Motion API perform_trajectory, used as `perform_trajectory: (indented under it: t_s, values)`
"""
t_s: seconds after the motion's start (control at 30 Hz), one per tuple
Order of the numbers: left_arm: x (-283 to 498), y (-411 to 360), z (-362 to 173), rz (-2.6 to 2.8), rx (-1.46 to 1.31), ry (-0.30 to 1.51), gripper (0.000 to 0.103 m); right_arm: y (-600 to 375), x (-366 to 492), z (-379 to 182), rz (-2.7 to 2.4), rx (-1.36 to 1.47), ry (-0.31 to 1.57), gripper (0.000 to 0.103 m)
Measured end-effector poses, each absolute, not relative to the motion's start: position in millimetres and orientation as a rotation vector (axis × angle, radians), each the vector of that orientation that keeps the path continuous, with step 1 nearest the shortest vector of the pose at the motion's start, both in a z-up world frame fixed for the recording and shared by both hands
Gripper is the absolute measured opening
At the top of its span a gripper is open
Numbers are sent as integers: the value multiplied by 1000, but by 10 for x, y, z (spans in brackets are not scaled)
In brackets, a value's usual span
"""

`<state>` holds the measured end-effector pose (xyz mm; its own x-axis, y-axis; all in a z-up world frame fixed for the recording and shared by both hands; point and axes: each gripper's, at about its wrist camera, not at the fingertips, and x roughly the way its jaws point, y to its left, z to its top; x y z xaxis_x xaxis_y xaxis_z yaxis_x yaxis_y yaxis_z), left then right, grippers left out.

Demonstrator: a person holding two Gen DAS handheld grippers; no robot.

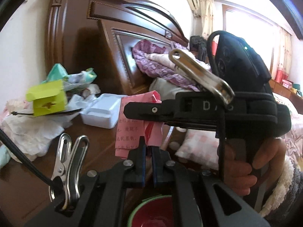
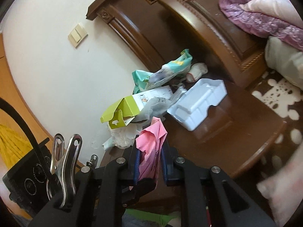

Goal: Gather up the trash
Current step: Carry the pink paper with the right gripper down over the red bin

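Nearest us, our right gripper (image 2: pixel 150 167) pinches crumpled pink paper (image 2: pixel 151 143); our left gripper (image 1: pixel 148 161) is closed on its other end. Behind, a moulded white tray (image 2: pixel 198 102) sits mid-nightstand (image 2: pixel 236 132); glossy wrappers half-hidden.

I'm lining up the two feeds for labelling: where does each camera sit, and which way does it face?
Left wrist: on the left gripper, facing the headboard; shows the right gripper and the hand holding it.
Right wrist: on the right gripper, facing the wall; no hand shows.
Shared: pink paper, white tray, green box.
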<state>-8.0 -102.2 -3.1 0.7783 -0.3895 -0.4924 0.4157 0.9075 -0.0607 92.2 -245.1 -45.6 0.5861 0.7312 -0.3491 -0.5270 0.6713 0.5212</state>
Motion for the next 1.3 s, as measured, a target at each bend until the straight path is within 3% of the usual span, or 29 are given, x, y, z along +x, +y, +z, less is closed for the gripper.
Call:
perform_trajectory:
  t_s: [0.4,1.3]
  values:
    - [-294,-1459,-188,-496,74,549,5,-2931,543,-572,693,363,568,18]
    - [-559,-1594,-686,-532,49,673,5,-3065,226,-1117,670,324,659,19]
